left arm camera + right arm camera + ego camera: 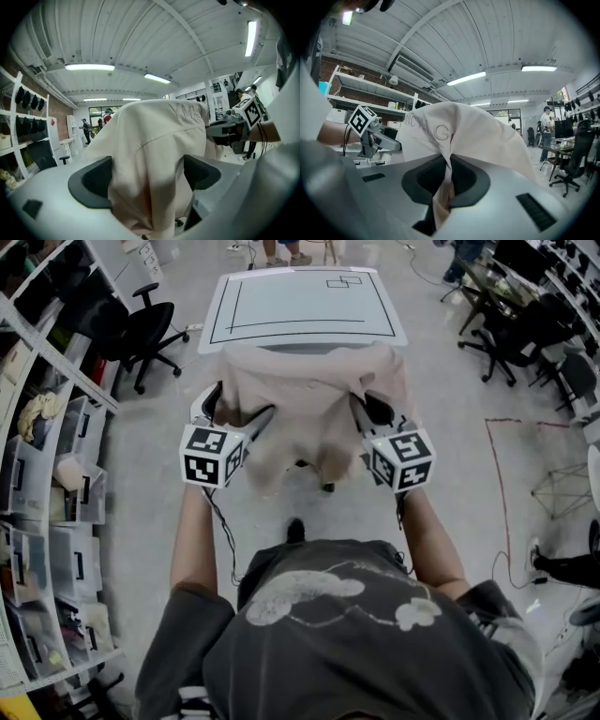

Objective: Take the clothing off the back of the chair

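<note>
A beige garment (309, 409) hangs over the back of a chair, whose back is hidden beneath it; only a caster (328, 487) shows below. My left gripper (234, 411) stands at the garment's left side, open wide. In the left gripper view a fold of the cloth (150, 154) hangs between the two dark pads (89, 180). My right gripper (375, 415) is at the garment's right side. In the right gripper view its jaws (446, 180) are shut on a pinched fold of the cloth (464, 136).
A white table (300, 306) with black lines stands just beyond the chair. Shelves with bins (56, 484) line the left side. Black office chairs stand at the left (150, 334) and at the right (516, 334). A person's shoe (562, 568) is at the right edge.
</note>
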The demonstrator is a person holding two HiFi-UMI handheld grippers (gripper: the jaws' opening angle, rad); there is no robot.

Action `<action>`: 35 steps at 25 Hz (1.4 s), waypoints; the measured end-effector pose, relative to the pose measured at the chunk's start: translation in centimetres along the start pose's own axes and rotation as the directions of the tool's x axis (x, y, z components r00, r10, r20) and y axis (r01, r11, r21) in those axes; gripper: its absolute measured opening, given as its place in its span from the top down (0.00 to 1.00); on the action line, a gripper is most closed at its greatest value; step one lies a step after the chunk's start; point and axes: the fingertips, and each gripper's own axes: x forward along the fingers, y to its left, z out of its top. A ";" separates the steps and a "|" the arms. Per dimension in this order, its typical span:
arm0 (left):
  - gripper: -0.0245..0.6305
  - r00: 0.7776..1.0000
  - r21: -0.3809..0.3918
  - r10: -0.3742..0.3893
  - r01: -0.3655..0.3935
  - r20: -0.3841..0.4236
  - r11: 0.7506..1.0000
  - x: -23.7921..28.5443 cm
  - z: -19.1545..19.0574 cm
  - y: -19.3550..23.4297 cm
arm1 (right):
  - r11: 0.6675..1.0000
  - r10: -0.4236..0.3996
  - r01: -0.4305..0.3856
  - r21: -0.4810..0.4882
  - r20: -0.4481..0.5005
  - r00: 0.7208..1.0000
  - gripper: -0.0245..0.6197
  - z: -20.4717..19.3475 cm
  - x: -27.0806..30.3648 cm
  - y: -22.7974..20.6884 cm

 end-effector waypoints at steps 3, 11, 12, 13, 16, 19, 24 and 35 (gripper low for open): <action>0.26 1.000 -0.034 -0.017 0.017 -0.012 0.999 0.3 0.0 -0.1 | 1.000 0.008 -0.008 -0.004 -0.007 1.000 0.95 0.0 0.0 0.0; 0.94 1.000 0.007 0.024 -0.024 0.000 1.000 -1.1 1.1 -0.2 | 1.000 0.004 -0.004 0.007 -0.004 1.000 0.95 -0.1 -0.7 -0.1; 0.95 1.000 0.001 0.026 -0.026 0.005 1.000 -1.3 1.1 -0.2 | 1.000 0.004 -0.004 0.009 -0.005 1.000 0.95 -0.2 -0.8 0.0; 0.95 1.000 -0.001 0.030 -0.030 0.008 1.000 -1.5 1.1 -0.2 | 1.000 0.004 -0.004 0.013 -0.006 1.000 0.95 -0.2 -0.9 0.1; 0.96 0.999 -0.007 0.040 -0.040 0.019 0.999 -2.0 1.3 -0.4 | 1.000 0.008 -0.008 0.025 -0.005 1.000 0.95 -0.3 -1.5 0.2; 0.96 0.998 -0.039 0.039 -0.037 0.043 0.999 -2.9 2.1 -0.5 | 1.000 0.019 -0.019 0.020 0.030 0.999 0.96 0.4 -2.6 0.6; 0.96 0.996 -0.039 0.047 -0.044 0.080 0.998 -5.2 3.8 -0.5 | 0.998 0.060 -0.059 -0.012 0.109 0.992 0.96 2.8 -4.7 2.1; 0.96 0.987 -0.067 0.092 -0.084 0.133 0.994 -9.2 4.7 -0.9 | 0.987 0.144 -0.124 -0.107 0.212 0.967 0.96 6.2 -8.4 5.9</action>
